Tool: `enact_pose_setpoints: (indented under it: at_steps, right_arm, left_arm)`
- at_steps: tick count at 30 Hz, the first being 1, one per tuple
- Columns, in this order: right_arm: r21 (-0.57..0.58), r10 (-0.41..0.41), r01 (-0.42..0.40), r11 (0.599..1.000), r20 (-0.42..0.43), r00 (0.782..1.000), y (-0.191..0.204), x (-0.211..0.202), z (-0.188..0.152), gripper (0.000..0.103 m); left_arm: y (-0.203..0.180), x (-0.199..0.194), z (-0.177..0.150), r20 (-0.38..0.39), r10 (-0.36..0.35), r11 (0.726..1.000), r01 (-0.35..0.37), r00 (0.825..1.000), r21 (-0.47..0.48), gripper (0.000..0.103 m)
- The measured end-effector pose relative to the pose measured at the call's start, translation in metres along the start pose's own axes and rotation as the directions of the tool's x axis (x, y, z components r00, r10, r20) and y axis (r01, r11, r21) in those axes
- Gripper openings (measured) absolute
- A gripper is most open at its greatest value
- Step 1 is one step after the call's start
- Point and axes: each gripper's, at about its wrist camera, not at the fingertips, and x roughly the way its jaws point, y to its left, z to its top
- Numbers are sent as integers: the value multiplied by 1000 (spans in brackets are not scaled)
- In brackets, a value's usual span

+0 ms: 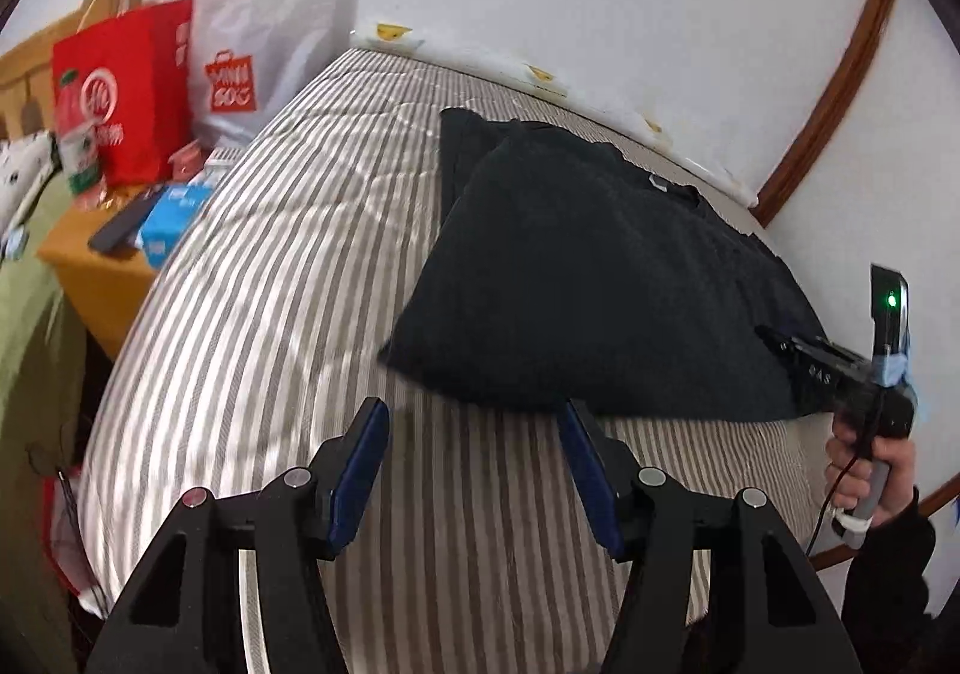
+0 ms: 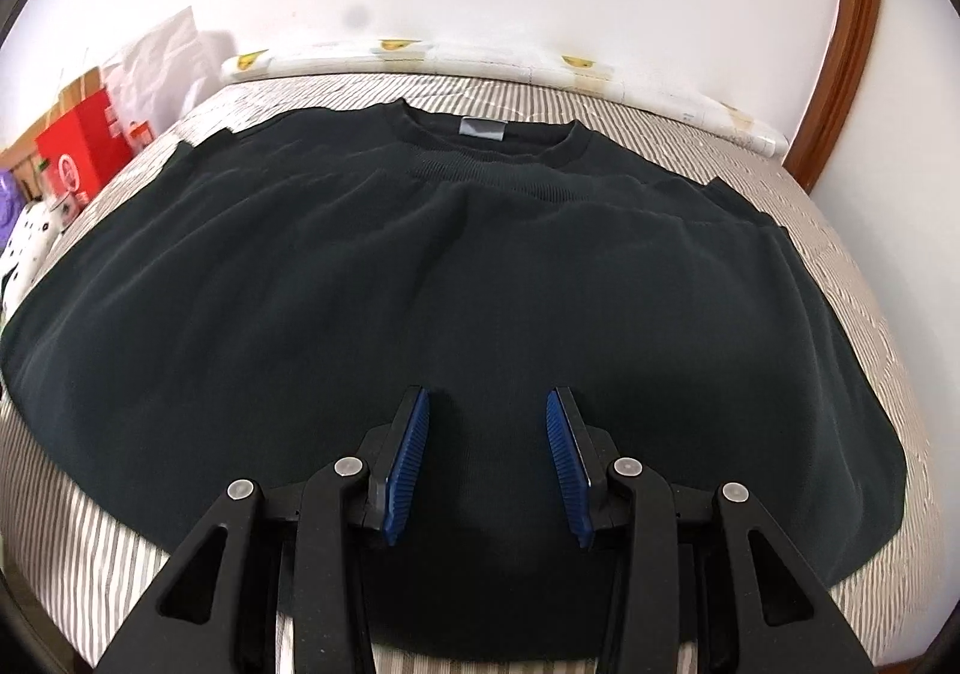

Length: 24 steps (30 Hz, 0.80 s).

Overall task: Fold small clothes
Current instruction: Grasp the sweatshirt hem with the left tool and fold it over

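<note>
A dark, near-black sweatshirt (image 2: 420, 266) lies spread flat on the striped bed (image 2: 90, 542), collar and grey label (image 2: 482, 129) towards the wall. My right gripper (image 2: 487, 404) hovers open over its lower middle, nothing between the blue pads (image 2: 408, 452). In the left wrist view the same sweatshirt (image 1: 576, 266) lies ahead and to the right. My left gripper (image 1: 474, 410) stands open above bare striped sheet just short of the garment's near edge, its jaws empty. The right gripper's body (image 1: 840, 374), held by a hand (image 1: 864, 470), shows at the right edge over the sweatshirt.
A white wall with a brown wooden frame (image 1: 828, 98) runs behind the bed. To the left stand a red paper bag (image 1: 126, 86) and a white shopping bag (image 1: 264, 38), with boxes on an orange nightstand (image 1: 96, 266). Green fabric (image 1: 30, 314) lies at far left.
</note>
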Motion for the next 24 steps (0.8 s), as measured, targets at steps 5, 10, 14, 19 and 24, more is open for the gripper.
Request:
enact_pose_setpoints:
  at_steps: [5, 10, 14, 19, 24]
  right_arm:
    - [-9, 27, -27, 1000, 12, 1000, -2, -18, -19, 41]
    - [-40, 64, -64, 997, -2, 998, -4, -29, -38, 41]
    - [-46, 106, -105, 993, 15, 994, -12, -43, -47, 41]
    - [-9, 116, -116, 993, 39, 992, -33, -57, -48, 41]
    - [51, 99, -102, 993, 54, 994, -69, -63, -45, 41]
  left_arm:
    - [3, 4, -12, 0, -18, 998, 17, 1000, -58, 57]
    - [-5, 18, -10, 10, -97, 990, 98, 995, -106, 57]
    - [-11, 32, -1, 36, -148, 977, 152, 988, -152, 59]
    - [-16, 46, 12, 64, -133, 969, 143, 989, -200, 63]
    - [-22, 55, 22, 81, -67, 963, 85, 995, -257, 59]
